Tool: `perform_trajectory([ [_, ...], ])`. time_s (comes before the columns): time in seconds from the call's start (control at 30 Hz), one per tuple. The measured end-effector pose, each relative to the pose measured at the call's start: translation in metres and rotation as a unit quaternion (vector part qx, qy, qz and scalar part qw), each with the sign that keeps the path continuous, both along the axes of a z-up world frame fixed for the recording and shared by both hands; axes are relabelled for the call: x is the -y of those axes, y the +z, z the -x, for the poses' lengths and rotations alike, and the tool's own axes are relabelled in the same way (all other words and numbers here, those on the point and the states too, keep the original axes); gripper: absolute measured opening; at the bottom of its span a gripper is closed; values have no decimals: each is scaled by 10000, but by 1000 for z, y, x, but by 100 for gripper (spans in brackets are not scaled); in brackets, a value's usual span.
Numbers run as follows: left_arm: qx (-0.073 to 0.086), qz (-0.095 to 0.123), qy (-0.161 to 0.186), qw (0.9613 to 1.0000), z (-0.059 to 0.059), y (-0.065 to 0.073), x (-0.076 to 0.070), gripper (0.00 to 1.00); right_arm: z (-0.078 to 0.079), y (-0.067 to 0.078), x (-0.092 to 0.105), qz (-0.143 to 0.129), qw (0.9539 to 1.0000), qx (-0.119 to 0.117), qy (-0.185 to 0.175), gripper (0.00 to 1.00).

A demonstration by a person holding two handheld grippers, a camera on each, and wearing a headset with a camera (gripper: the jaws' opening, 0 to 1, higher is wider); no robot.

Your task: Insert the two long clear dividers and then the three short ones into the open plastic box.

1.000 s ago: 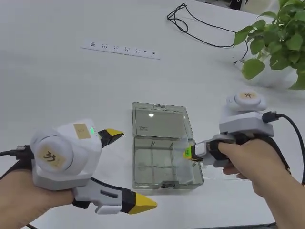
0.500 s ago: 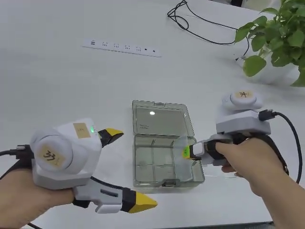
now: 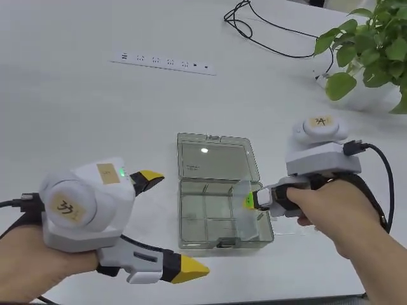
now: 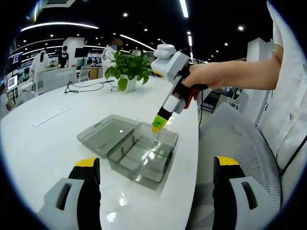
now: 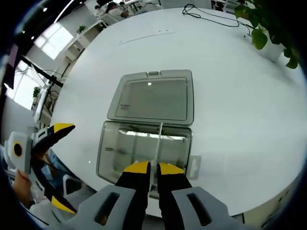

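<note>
White workbench [image 3: 76, 108], open-plan office behind. Nearest, at 8 o'clock of the plastic box [image 3: 180, 216], the left gripper [image 3: 172, 223] hung idle with its jaws spread wide and nothing in them. At the box's 3 o'clock the right gripper [image 3: 251, 202] had its jaws pinched shut on a clear divider [image 5: 154, 143], held over the tray's right part. The lid [image 3: 216, 159] lay flat at 12 o'clock. Farther off: power strip [image 3: 162, 64] at 11 o'clock, black cable [image 3: 267, 35] at 12, potted plant [image 3: 369, 44] at 2. Progress, as judged: clear partitions already stood in the tray, lengthwise and crosswise, so the work looked well along; their count could not be told, nor whether the held piece was long or short. The right gripper view gave the clamp on the strip plainly, where the head view offered a faint glint. The left gripper view, side-on, put the right gripper's tip just above the tray, the piece seemingly not yet seated.
</note>
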State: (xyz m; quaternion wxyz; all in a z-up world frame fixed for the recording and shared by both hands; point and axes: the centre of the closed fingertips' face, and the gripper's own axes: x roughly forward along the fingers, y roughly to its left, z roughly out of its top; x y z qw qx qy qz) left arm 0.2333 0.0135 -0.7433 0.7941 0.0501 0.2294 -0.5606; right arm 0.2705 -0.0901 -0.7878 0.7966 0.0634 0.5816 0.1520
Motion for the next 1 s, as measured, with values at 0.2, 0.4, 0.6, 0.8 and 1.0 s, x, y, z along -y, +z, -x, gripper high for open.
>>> perform_trajectory([
  [0.2,-7,-5,-16,10000,0,0,1,100,-3,2,2,27,10000,45,26,6],
  [0.4,-8,-5,-23,10000,0,0,2,100,-3,-1,3,-6,10000,2,24,6],
  [0.6,-17,-8,-39,10000,1,-1,2,100,-6,2,8,-100,9998,-1,-160,6],
  [0.8,-20,1,-38,10000,0,0,3,100,-6,4,11,-297,9986,73,-427,6],
  [1.0,-24,17,-52,10000,-1,0,4,100,-5,4,10,-369,9975,139,-578,6],
])
